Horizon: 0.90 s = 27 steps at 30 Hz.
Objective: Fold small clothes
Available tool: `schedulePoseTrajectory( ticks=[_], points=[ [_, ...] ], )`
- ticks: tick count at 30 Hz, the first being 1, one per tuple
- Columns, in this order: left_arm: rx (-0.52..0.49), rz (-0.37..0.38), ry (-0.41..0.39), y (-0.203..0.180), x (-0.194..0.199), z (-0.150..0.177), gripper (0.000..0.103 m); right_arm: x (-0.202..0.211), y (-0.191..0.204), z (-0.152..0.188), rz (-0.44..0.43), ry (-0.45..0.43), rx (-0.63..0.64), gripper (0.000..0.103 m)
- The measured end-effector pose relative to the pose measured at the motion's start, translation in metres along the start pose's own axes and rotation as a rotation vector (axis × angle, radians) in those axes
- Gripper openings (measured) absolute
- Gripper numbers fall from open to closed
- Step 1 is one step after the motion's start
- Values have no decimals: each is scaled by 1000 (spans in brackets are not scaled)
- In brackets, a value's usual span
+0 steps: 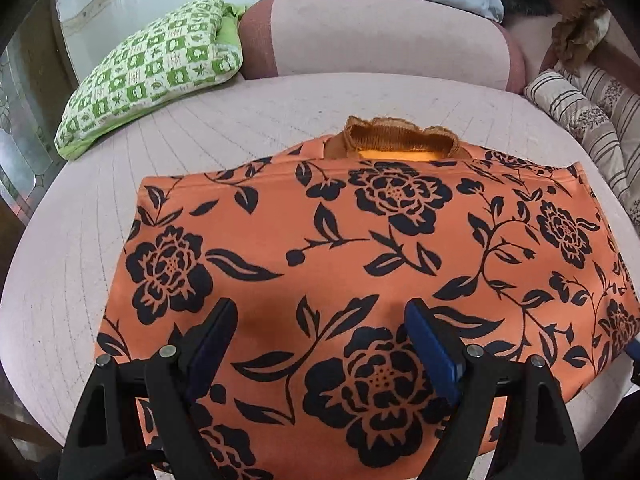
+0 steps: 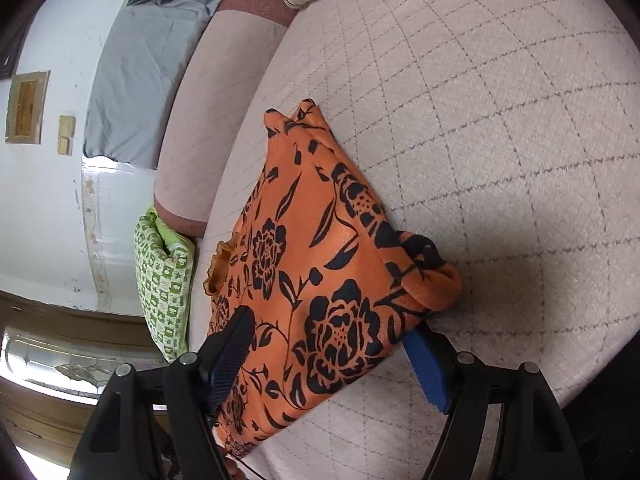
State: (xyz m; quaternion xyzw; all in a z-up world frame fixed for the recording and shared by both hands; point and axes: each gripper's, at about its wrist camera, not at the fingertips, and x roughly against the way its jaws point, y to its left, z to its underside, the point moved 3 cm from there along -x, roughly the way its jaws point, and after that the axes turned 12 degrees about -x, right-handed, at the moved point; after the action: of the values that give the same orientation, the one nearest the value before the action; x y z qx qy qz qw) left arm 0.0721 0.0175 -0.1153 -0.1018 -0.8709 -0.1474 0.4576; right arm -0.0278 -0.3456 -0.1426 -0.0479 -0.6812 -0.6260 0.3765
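Observation:
An orange garment with black flowers [image 1: 360, 248] lies folded on the pale quilted bed [image 1: 60, 280], its brown frilled collar [image 1: 400, 136] at the far edge. My left gripper [image 1: 320, 312] is open just above the garment's near part, one finger on each side of a flower. In the right wrist view the same garment [image 2: 320, 264] lies across the bed [image 2: 500, 120]. My right gripper [image 2: 332, 328] is open, its fingers straddling the garment's folded corner; the right blue pad [image 2: 426, 368] rests beside the fold's edge.
A green checked pillow [image 1: 152, 72] lies at the far left. A pink bolster [image 1: 380, 36] lies behind the garment. Striped bedding [image 1: 592, 112] is piled at the right. A grey-blue cloth [image 2: 136, 76] hangs against the wall.

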Motion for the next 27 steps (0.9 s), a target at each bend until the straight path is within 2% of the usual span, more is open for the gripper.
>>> schedulePoseTrajectory(
  ticks=[5, 15, 20, 24, 27],
  points=[
    [7, 5, -18, 1, 4, -3, 86, 2, 8, 1, 8, -15, 34, 77],
    [16, 20, 8, 4, -4, -1, 86, 5, -1, 4, 37, -20, 7, 77],
    [54, 19, -38, 13, 5, -5, 86, 5, -11, 3, 63, -23, -31, 77],
    [23, 16, 21, 6, -13, -2, 86, -1, -5, -2, 51, -28, -27, 77],
    [7, -3, 9, 2, -12, -1, 86, -6, 3, -6, 46, -36, -12, 77]
  ],
)
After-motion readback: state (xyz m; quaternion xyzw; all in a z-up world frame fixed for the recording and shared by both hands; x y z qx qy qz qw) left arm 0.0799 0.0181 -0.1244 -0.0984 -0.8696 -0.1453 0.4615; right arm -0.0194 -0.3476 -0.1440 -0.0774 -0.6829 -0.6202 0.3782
